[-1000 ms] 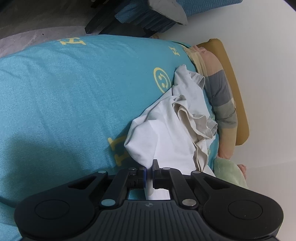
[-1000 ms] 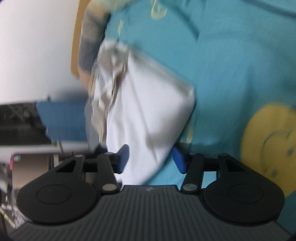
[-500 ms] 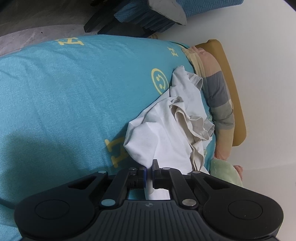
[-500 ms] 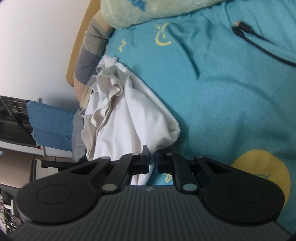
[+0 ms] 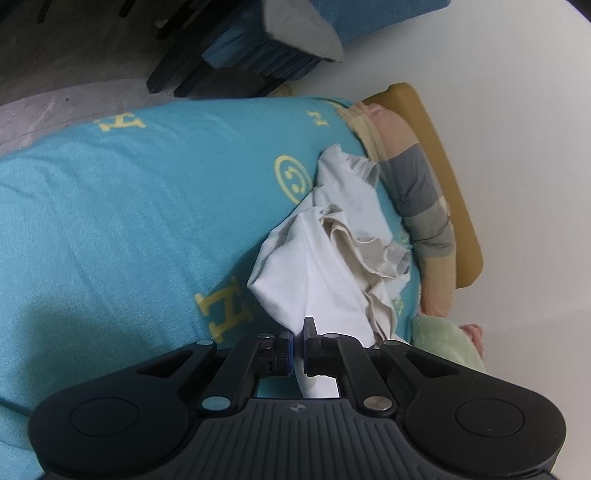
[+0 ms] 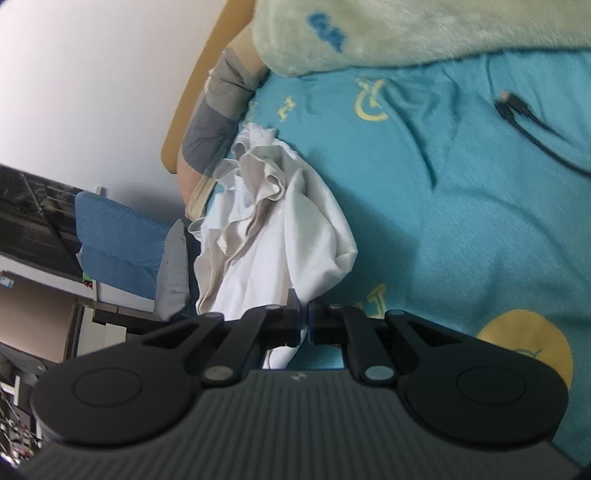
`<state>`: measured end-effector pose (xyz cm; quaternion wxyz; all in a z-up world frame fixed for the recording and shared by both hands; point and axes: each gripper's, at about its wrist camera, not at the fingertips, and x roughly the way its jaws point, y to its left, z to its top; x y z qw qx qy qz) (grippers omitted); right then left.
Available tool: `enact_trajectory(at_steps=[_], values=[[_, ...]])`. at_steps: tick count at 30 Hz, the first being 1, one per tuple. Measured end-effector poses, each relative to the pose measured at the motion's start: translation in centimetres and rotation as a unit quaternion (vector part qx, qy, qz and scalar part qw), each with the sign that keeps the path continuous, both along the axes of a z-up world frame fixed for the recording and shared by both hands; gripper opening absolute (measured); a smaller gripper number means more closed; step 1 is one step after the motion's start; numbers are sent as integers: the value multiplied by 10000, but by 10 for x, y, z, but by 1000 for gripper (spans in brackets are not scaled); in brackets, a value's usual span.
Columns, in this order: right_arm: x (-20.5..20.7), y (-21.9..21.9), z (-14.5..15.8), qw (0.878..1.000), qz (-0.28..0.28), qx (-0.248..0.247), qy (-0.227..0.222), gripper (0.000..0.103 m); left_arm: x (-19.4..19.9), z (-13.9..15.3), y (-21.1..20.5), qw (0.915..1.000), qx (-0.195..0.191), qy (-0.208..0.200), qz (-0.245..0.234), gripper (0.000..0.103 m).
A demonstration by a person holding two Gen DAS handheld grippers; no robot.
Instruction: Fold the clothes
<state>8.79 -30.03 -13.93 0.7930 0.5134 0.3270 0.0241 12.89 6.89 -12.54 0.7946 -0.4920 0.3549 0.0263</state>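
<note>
A crumpled white garment [image 5: 325, 258] lies on a turquoise blanket [image 5: 129, 221] with yellow letters and smiley faces. My left gripper [image 5: 298, 345] is shut on the garment's near edge, and the cloth rises from the bed to its jaws. The same white garment [image 6: 280, 229] shows in the right wrist view, bunched and lifted. My right gripper [image 6: 303, 319] is shut on another part of its edge. The far end of the garment rests by the striped pillow [image 5: 417, 192].
A striped grey and peach pillow lies against a tan headboard [image 5: 443, 177] and white wall. A pale green fleece [image 6: 406, 33] lies on the bed. A black cable [image 6: 528, 122] lies on the blanket. A blue chair [image 5: 295, 33] stands beside the bed.
My right gripper was open around the garment's edge a second ago and has closed on it. Both grippers have lifted and pulled back a little with the cloth.
</note>
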Motion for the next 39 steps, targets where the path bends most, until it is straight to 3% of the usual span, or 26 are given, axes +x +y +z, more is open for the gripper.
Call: enact_trajectory(at_steps=[4, 10, 17, 24, 28, 33, 39], values=[[-9, 4, 35, 9982, 119, -304, -509, 6, -14, 22, 3, 9993, 106, -356, -34, 4], [-31, 6, 77, 9942, 100, -207, -1051, 7, -41, 61, 6, 9967, 170, -790, -54, 4], [-107, 6, 117, 9873, 249, -373, -1527, 7, -129, 108, 4, 9924, 402, -1140, -219, 4], [-175, -10, 118, 9863, 216, -458, -1569, 7, -176, 124, -11, 9901, 556, -1212, -437, 4], [-155, -14, 123, 9889, 184, -531, -1376, 7, -150, 132, -21, 9884, 824, -1215, -384, 4], [-74, -13, 133, 9947, 108, -411, -939, 7, -68, 136, -34, 9842, 1465, -964, -237, 5], [20, -5, 112, 9955, 96, -760, -556, 7, 31, 102, -46, 9741, 2124, -709, -323, 6]])
